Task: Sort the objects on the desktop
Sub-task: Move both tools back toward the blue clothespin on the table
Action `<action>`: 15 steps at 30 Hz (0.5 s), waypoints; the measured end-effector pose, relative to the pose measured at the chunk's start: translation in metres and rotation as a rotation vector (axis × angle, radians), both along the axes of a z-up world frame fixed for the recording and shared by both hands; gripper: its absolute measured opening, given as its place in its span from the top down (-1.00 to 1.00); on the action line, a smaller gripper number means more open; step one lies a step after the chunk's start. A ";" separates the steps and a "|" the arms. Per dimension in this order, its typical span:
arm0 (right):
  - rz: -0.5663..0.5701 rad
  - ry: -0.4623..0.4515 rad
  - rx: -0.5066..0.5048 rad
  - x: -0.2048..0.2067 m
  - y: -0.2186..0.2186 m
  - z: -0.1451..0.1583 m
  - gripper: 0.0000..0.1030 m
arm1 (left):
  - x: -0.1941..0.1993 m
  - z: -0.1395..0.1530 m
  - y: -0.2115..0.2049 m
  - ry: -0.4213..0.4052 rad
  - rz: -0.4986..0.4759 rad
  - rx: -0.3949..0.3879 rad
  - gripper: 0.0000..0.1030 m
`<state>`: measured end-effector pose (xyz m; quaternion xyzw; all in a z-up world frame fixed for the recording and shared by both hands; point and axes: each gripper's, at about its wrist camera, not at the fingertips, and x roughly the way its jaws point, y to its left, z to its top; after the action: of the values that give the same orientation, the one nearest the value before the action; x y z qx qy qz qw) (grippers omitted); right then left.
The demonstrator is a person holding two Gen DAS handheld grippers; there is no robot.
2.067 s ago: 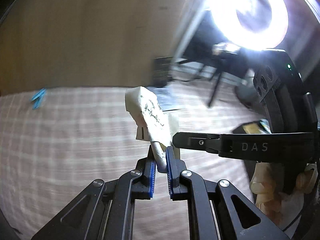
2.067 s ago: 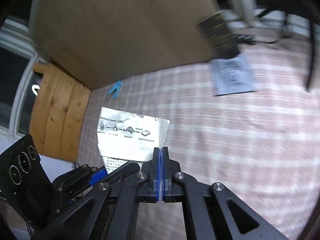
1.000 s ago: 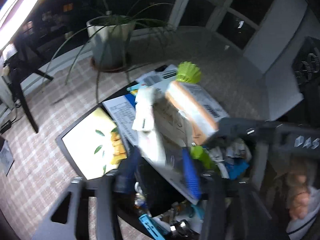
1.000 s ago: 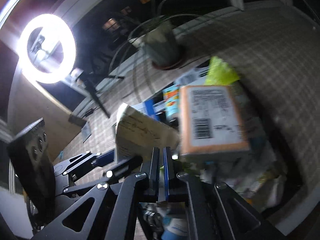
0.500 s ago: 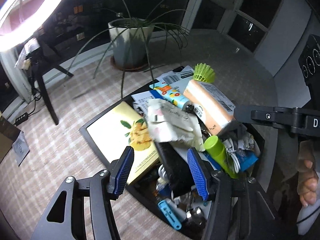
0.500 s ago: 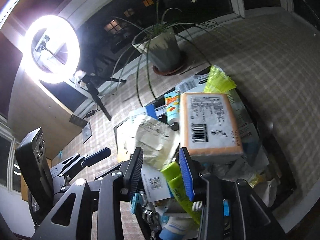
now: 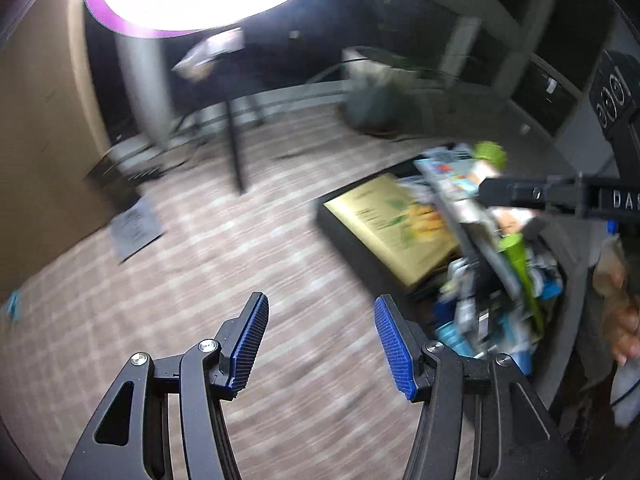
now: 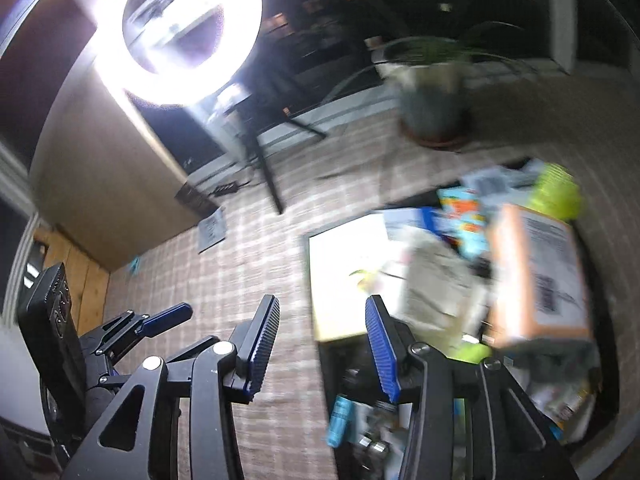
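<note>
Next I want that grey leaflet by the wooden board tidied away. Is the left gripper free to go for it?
Probably yes: the left gripper is open and empty, and bare checked cloth lies between it and the leaflet.

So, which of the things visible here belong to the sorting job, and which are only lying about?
Belong to the job:
- black tray piled with sorted items
- crumpled paper wrapper on the pile
- orange-edged box
- blue clip on the checked tablecloth
- grey packet
- left gripper and right gripper, both open, empty

Just lying about:
- ring light
- potted plant
</note>
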<state>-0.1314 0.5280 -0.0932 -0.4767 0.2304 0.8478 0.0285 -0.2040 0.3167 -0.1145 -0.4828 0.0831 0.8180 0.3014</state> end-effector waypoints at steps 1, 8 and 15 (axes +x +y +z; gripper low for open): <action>0.027 -0.004 0.013 -0.011 -0.012 -0.001 0.20 | -0.002 -0.004 -0.018 -0.007 0.028 -0.004 -0.15; 0.132 -0.024 0.001 -0.092 -0.078 -0.016 0.04 | -0.016 -0.030 -0.131 -0.025 0.229 -0.028 -0.15; 0.153 -0.060 0.002 -0.190 -0.133 -0.053 0.04 | -0.018 -0.048 -0.214 -0.020 0.399 -0.017 -0.15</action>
<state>-0.3209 0.3952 -0.1462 -0.5183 0.1916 0.8330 -0.0289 -0.2223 0.1029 -0.1624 -0.5004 -0.0103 0.8559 0.1303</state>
